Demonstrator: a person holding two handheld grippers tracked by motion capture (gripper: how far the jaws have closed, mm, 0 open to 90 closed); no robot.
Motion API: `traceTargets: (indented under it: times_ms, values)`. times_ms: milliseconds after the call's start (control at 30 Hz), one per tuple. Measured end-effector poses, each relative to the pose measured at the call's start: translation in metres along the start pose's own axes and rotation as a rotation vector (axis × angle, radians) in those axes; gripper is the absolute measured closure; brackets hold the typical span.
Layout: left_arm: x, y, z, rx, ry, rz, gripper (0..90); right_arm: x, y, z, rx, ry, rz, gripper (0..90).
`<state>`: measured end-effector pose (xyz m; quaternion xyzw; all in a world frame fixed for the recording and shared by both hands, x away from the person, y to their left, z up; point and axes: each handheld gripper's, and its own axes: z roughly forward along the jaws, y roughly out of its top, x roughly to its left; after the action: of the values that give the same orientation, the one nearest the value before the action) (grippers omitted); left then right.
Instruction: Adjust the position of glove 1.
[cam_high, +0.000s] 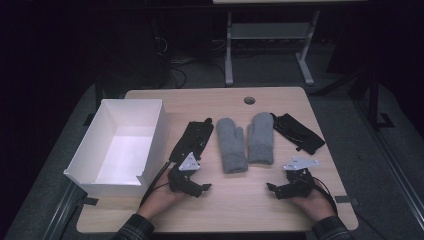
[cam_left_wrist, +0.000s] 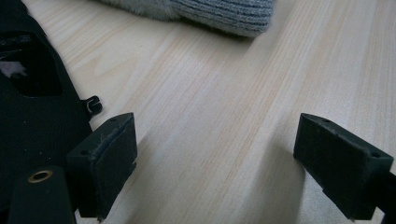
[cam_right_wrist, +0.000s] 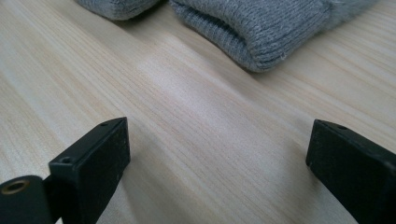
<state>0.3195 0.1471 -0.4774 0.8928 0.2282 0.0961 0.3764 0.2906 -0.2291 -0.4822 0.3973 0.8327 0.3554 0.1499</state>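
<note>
Progress: nothing looks packed yet; judging by the layout, all four gloves wait on the worktop (cam_high: 280, 102) and the whole job of moving them is left.
Box: white cardboard box (cam_high: 150, 131) stands open at the left edge of the worktop; its inside is bare white, nothing in it.
Grey mittens: the pair lies side by side mid-worktop, left grey mitten (cam_high: 230, 145) just beside right grey mitten (cam_high: 261, 137), cuffs toward the person.
Black gloves: left black glove (cam_high: 192, 139) lies between the box and the mittens; right black glove (cam_high: 298, 132) lies at the far right, next to the right mitten.
Left tool (cam_high: 201, 187): jaws wide apart, holding nothing, low over bare wood just beside the near end of the left black glove.
Right tool (cam_high: 274, 189): jaws wide apart, empty, near the right mitten's cuff but clear of it.
Likely next: a first grab, probably the left black glove or a mitten cuff.
</note>
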Motion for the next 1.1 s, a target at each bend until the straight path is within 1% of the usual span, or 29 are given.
traceTargets:
  times_ms: [100, 133, 167, 233, 300, 333, 367, 400, 500, 567, 667, 700, 767, 800, 833, 867, 900, 1000, 1033, 1100]
  values:
    - [0.000, 0.000, 0.000, -0.002, 0.003, -0.004, 12.7, 0.000, 0.000, 0.000, 0.000, 0.002, -0.002, 5.9]
    - [-0.001, 0.000, 0.000, -0.001, 0.006, -0.008, 12.7, 0.001, 0.000, 0.000, 0.003, 0.011, -0.003, 5.9]
    - [-0.001, 0.000, 0.000, -0.001, 0.008, -0.008, 12.8, 0.000, 0.000, 0.000, 0.001, 0.015, -0.016, 6.0]
    - [-0.001, 0.000, 0.000, -0.001, 0.008, -0.009, 12.7, 0.000, 0.002, -0.001, 0.022, 0.019, -0.015, 7.1]
    - [-0.001, 0.000, 0.000, -0.001, 0.008, -0.010, 12.7, 0.000, 0.004, -0.002, 0.023, 0.023, -0.027, 15.0]
    - [-0.001, 0.000, 0.000, -0.001, 0.008, -0.009, 12.8, 0.000, 0.004, -0.003, 0.027, 0.023, -0.026, 16.2]
    - [-0.001, 0.000, 0.000, -0.002, 0.008, -0.010, 12.7, 0.001, 0.005, -0.005, 0.026, 0.020, -0.035, 17.3]
    - [-0.001, 0.000, 0.000, -0.001, 0.008, -0.011, 12.7, 0.000, 0.006, -0.006, 0.023, 0.012, -0.045, 22.3]
    - [-0.001, 0.000, 0.000, -0.001, 0.011, -0.013, 12.8, -0.003, 0.011, -0.013, -0.012, 0.016, -0.026, 37.7]
    - [-0.001, 0.000, 0.000, -0.001, 0.011, -0.013, 12.7, -0.006, 0.017, -0.015, -0.022, 0.014, -0.023, 49.5]
    - [-0.001, 0.000, -0.001, 0.000, 0.012, -0.010, 12.8, -0.010, 0.027, -0.017, -0.035, 0.011, -0.042, 72.6]
    - [-0.001, 0.000, -0.001, 0.000, 0.013, -0.005, 12.8, -0.012, 0.031, -0.017, -0.038, 0.013, -0.044, 78.3]
    - [-0.002, 0.000, 0.000, -0.015, 0.012, -0.020, 12.8, -0.015, 0.037, -0.016, -0.046, 0.027, -0.051, 88.1]
    - [-0.002, 0.000, 0.000, -0.015, 0.012, -0.020, 12.7, -0.017, 0.040, -0.015, -0.046, 0.037, -0.048, 90.0]
    - [-0.001, 0.000, 0.000, -0.006, 0.013, -0.011, 12.8, -0.020, 0.044, -0.013, -0.049, 0.043, -0.049, 90.0]
    - [-0.001, 0.000, 0.000, -0.007, 0.013, -0.013, 12.8, -0.021, 0.046, -0.011, -0.045, 0.049, -0.042, 90.0]
    - [-0.001, 0.000, 0.000, -0.007, 0.013, -0.013, 12.8, -0.023, 0.049, -0.009, -0.045, 0.055, -0.048, 90.0]
    - [-0.001, 0.000, 0.000, -0.004, 0.011, -0.010, 12.8, -0.026, 0.054, -0.005, -0.048, 0.060, -0.054, 90.0]
    - [-0.001, 0.000, 0.000, -0.005, 0.010, -0.010, 12.8, -0.030, 0.059, -0.002, -0.060, 0.064, -0.051, 90.0]
    - [-0.001, 0.000, 0.000, -0.006, 0.010, -0.009, 12.7, -0.031, 0.061, -0.002, -0.064, 0.064, -0.049, 90.0]
